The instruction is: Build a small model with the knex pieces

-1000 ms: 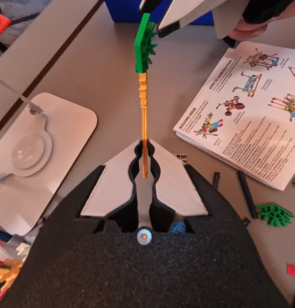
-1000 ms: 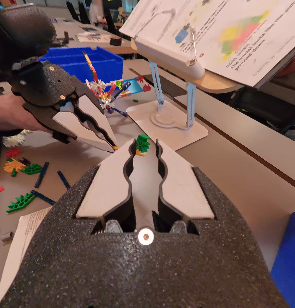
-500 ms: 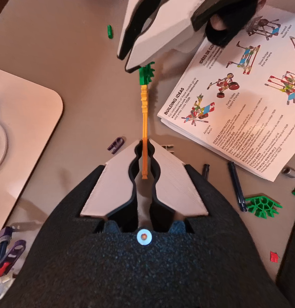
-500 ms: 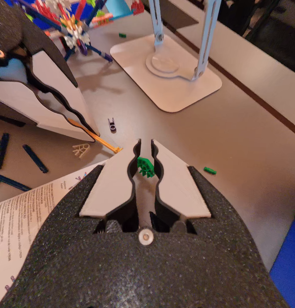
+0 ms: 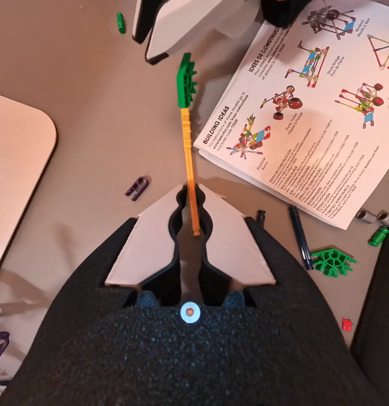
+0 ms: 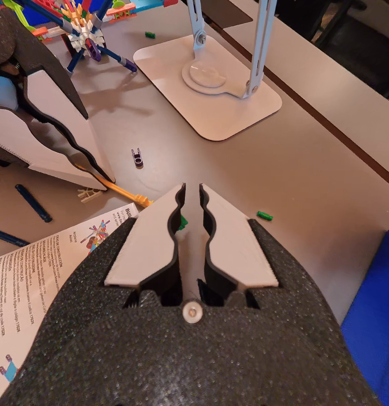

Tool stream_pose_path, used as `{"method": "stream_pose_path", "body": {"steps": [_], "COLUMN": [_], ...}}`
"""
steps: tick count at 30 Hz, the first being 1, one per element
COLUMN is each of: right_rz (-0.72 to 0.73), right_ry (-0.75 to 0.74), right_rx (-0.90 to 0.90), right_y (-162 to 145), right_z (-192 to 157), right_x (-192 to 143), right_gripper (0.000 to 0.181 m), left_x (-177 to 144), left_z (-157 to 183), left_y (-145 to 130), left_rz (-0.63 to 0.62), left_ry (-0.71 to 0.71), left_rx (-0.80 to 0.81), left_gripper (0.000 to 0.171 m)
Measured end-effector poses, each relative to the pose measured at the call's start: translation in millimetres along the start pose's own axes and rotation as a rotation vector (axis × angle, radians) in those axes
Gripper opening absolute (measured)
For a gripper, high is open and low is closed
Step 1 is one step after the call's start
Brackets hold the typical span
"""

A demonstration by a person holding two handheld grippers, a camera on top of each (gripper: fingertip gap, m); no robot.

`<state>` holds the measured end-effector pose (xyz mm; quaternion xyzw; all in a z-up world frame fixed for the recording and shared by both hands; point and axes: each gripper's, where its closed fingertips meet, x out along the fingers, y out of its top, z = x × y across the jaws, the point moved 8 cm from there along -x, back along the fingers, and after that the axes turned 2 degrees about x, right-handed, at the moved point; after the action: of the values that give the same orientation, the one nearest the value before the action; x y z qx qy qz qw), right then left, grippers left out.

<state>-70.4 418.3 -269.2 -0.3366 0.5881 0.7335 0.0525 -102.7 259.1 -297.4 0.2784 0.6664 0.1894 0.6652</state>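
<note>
Left wrist view: left hand-held gripper [image 5: 191, 186] at centre frame, fingers pinched on the orange rod [image 5: 189, 158], which runs up the frame from the tips. A green connector [image 5: 186, 84] is seated on the rod's far end, upper centre. The right hand-held gripper [image 5: 154, 51] sits at the top edge just above that connector, apart from it, nothing between its tips. Instruction leaflet [image 5: 310, 123] fills the right side on the worktop [image 5: 90, 109]. Loose bits: purple clip [image 5: 136, 189] left of centre, dark blue rod [image 5: 300, 237] and a second green connector [image 5: 332, 262] lower right, small green spacer [image 5: 120, 23] upper left.

Right wrist view: right gripper at centre, tips spread a little, holding nothing. A sliver of green shows low between its fingers, under the left one; contact can't be told. Left gripper at left edge, clamped on the rod. White stand base [image 6: 211, 92] upper centre, a built multicolour model [image 6: 83, 37] upper left, blue bin [image 6: 374, 307] lower right.

Progress, judged: rod and connector look joined; more loose parts lie unused.
</note>
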Motion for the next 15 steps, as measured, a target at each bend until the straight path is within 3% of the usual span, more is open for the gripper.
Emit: {"method": "stream_pose_path", "body": {"steps": [15], "right_rz": [0.015], "right_ry": [-0.009], "right_rx": [-0.014], "right_y": [2.5], "right_z": [2.5], "right_x": [-10.1], "right_gripper": [0.012], "left_x": [-5.3], "left_z": [-1.7], "left_y": [-2.4], "left_rz": [-0.008], "left_ry": [0.003], "left_rx": [-0.009], "left_gripper": [0.013]}}
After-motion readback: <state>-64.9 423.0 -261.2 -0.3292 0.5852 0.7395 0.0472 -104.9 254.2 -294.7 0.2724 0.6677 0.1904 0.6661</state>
